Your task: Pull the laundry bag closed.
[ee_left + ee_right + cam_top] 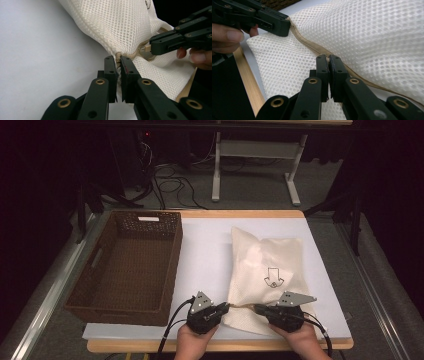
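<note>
In the high view the light falls from above onto the white table (210, 255), which is evenly bright, while the room around it sinks into near black (upper left and right especially). Both gripper views are soft and grainy; the mesh bag (374, 37) blurs toward the frame edges.

A black outline sign stood printed on the cream mesh bag (265, 265), on its upper face toward the table's near right corner: a broad arrow pointing down, with a small round mark under its tip. The mark was too small to read. A pale label on the brown basket's (125, 265) far wall showed no readable text.
</note>
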`<move>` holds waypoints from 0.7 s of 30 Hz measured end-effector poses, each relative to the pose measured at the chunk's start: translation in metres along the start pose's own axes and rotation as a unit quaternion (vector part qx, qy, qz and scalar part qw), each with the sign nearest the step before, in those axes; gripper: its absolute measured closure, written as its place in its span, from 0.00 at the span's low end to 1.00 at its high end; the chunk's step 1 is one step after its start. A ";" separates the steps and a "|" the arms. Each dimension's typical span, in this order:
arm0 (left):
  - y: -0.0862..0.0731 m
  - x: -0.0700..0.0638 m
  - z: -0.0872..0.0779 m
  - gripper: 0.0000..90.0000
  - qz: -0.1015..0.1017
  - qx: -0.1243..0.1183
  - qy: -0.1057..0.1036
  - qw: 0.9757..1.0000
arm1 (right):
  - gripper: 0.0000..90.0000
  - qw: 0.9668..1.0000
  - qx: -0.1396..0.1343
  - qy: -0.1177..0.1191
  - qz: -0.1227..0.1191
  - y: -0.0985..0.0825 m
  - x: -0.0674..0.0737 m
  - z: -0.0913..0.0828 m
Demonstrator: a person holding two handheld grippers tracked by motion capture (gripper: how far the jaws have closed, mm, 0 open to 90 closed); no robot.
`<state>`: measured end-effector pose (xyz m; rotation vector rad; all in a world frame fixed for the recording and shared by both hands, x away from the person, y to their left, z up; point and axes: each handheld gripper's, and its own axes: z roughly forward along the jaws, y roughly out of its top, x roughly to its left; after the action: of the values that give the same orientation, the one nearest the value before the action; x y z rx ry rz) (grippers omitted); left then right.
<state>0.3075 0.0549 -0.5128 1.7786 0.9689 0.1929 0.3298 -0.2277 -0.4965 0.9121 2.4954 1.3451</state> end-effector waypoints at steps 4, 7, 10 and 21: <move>-0.002 0.000 0.002 0.94 0.005 0.008 0.006 1.000 | 0.98 1.000 0.010 -0.003 0.000 -0.001 -0.004 -0.004; -0.001 -0.001 0.001 0.94 0.006 0.003 0.008 1.000 | 0.98 1.000 0.015 -0.008 0.001 -0.002 -0.008 -0.009; -0.001 -0.002 0.001 0.94 0.012 0.003 0.010 1.000 | 0.98 1.000 0.017 -0.017 0.001 -0.003 -0.012 -0.016; -0.001 -0.004 0.001 0.93 0.017 0.007 0.011 1.000 | 0.98 0.998 0.019 -0.057 0.017 -0.025 -0.030 -0.049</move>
<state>0.3050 0.0521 -0.5130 1.8106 0.9572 0.2274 0.3226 -0.2898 -0.4921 1.0124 2.4373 1.2233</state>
